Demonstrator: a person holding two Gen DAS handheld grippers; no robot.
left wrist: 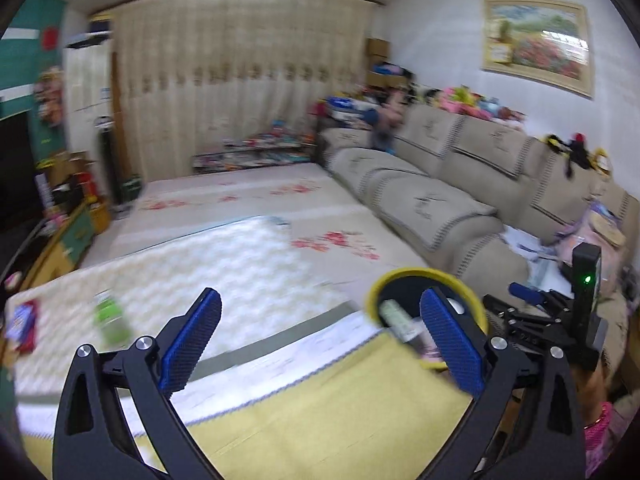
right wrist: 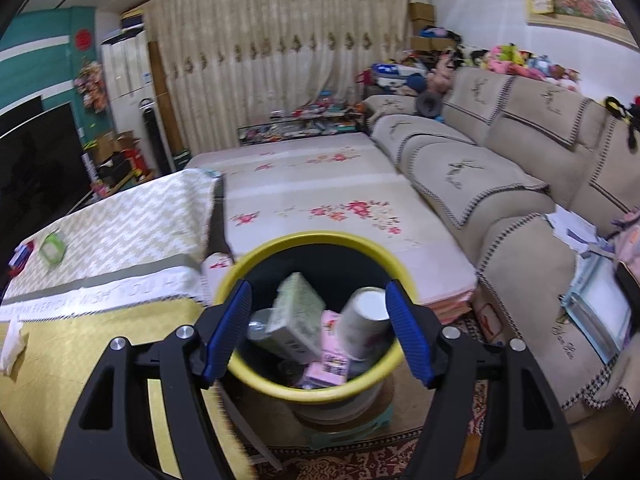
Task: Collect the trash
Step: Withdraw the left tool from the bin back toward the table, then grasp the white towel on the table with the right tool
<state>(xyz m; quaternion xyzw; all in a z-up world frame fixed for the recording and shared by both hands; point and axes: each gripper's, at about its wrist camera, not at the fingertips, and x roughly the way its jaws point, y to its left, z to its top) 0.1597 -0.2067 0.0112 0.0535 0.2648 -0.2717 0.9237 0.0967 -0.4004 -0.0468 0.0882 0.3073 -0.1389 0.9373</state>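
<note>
My left gripper stands spread wide and empty, its ribbed blue pads clear of everything, and my right gripper is likewise released, part-open with nothing between the pads, poised right over the round black bin with the yellow plastic rim. From that right view the bin fills the centre: inside lie a pale green cardboard carton, a white paper cup on its side at three o'clock, and a pink printed packet at six o'clock. I judge the drop-off step finished and the next pickup due. Out at nine o'clock, on the tabletop under its zigzag-woven cloth, rests a small green-labelled piece of trash, blurred, so I cannot tell its material; beside it at the edge sits a red and blue wrapper. My next move calls for swinging left across the tabletop and lowering wide-open onto that green piece, which looks light and easily nudged.
</note>
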